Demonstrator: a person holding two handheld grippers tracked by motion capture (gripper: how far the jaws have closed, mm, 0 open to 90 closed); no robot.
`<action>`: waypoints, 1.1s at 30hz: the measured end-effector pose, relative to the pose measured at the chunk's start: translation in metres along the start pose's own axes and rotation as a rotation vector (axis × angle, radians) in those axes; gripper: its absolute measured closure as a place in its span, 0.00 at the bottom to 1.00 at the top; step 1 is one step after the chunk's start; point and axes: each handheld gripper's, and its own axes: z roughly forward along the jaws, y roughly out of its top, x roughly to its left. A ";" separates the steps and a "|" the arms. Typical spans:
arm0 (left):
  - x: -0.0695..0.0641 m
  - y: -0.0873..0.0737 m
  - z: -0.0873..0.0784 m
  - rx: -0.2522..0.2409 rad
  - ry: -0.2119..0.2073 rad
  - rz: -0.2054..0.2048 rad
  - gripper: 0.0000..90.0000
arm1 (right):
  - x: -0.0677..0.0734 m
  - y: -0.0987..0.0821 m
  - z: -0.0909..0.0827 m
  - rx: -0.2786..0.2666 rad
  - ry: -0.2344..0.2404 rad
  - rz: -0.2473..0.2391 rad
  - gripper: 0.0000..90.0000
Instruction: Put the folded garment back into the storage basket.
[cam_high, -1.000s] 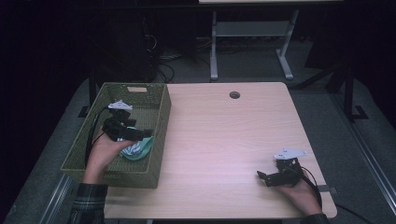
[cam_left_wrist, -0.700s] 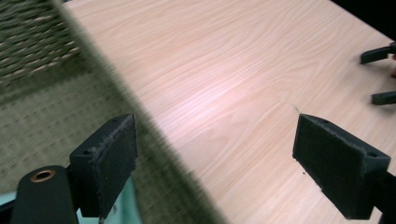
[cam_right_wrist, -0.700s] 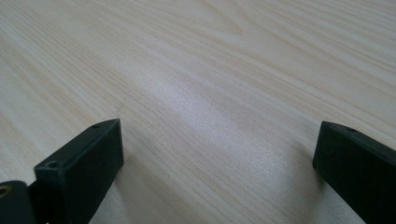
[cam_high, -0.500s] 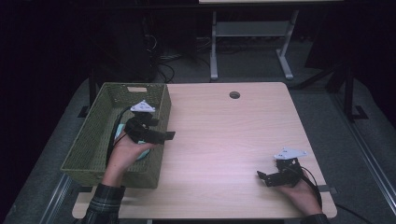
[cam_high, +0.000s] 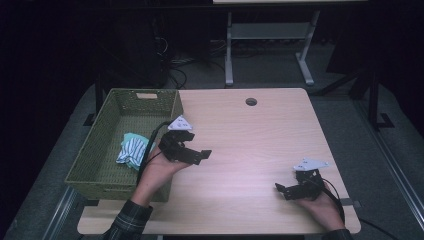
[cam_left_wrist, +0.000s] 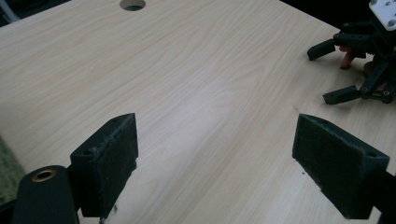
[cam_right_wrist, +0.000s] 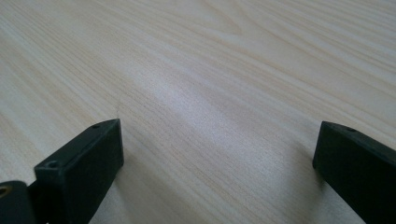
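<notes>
Cloths (cam_high: 132, 151) lie bunched in the green basket (cam_high: 98, 136), so the left gripper (cam_high: 198, 155), jaws spread and empty over the table (cam_high: 260, 145), should best settle clear like the spread-jawed right gripper (cam_high: 283, 190).

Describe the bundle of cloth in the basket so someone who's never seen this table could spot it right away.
Start at the light wooden table, then go to the green woven basket on its left side. On the basket's floor lies the crumpled cloth, teal with a white striped part, just left of the left hand-held gripper.
</notes>
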 end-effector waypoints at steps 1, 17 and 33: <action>-0.002 -0.001 0.003 0.004 -0.007 0.006 0.15 | 0.000 0.000 0.000 0.000 0.000 0.000 0.01; -0.032 -0.026 0.056 0.057 -0.024 0.057 0.15 | 0.000 0.000 0.000 0.000 0.000 0.001 0.01; -0.035 -0.057 0.092 0.127 0.005 0.078 0.15 | 0.000 0.000 0.000 0.001 0.000 -0.001 0.01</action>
